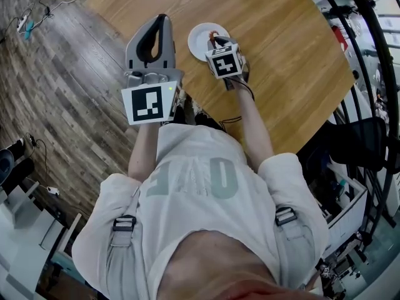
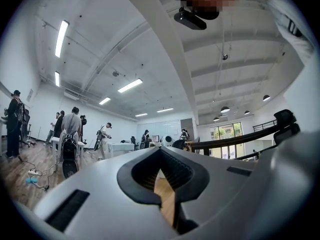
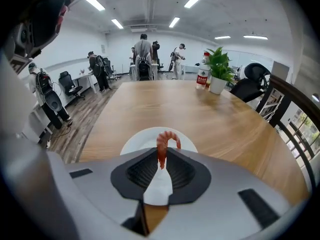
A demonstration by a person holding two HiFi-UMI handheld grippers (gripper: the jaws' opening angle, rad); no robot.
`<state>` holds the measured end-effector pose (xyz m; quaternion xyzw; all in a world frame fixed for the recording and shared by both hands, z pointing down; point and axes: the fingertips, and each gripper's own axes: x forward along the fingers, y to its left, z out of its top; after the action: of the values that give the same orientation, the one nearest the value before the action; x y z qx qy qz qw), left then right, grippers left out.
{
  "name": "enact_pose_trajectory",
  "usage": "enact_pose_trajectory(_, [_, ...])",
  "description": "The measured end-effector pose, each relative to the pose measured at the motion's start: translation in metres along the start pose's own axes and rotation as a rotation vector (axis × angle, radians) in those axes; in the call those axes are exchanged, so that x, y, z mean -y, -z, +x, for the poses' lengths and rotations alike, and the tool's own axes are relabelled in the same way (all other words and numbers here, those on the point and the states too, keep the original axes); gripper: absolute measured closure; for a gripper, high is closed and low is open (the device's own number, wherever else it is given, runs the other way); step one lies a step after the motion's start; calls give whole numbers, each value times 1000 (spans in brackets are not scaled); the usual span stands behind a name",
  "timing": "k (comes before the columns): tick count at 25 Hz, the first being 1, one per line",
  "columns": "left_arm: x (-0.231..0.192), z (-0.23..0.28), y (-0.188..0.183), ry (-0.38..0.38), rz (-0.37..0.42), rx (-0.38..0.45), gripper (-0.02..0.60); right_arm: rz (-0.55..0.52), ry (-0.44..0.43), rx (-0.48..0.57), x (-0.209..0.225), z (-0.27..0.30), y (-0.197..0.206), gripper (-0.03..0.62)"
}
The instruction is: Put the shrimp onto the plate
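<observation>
Shrimp (image 3: 167, 140) is pinched by one end between the fingers of your right gripper (image 3: 161, 159). The fingers press onto it, and the rest of it curls up in front of them. It looks to be right over the white plate (image 3: 131, 143).

I think you are at the putting-down step. The shrimp hangs over the plate, but it is not lying on it yet. Next, bring the gripper low over the middle of the plate. Then let the fingers spread so the shrimp drops flat. Go low first, or it may bounce off the rim onto the table (image 3: 210, 114).

Your left gripper (image 1: 162, 24) is held up beside the plate, off the table. Its fingers are pressed together with nothing between them. It has no job right now, so hold it clear.

A plant (image 3: 218, 66) and a bottle (image 3: 202, 77) stand at the far end of the table, well apart from the plate. Nothing stands in the way. Some people stand far off in the room.
</observation>
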<state>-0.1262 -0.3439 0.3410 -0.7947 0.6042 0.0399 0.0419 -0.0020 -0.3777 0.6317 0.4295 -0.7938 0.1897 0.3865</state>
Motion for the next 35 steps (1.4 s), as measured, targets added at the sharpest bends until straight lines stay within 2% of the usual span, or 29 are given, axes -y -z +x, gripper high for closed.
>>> enact_pose_trajectory(5, [0,2,4,5,-1,-11,575,-22,-9,-82,-2,9,14,533])
enact_pose_trajectory(15, [-1,6,13,3,-18,-54,575,-79,-15,-146,-5,18,25,531])
enact_pose_trajectory(21, [-1,7,12,5,-16,-57,575,-54,-20,-154,-4,19,27,531])
enact_pose_trajectory(29, [4,9,11,42,-6,-54,575,-96,-15,-166,-8,20,31,517])
enact_pose_trajectory(35, [8,10,9,50,0,-45,575,-86,1,-91,-6,5,10,508])
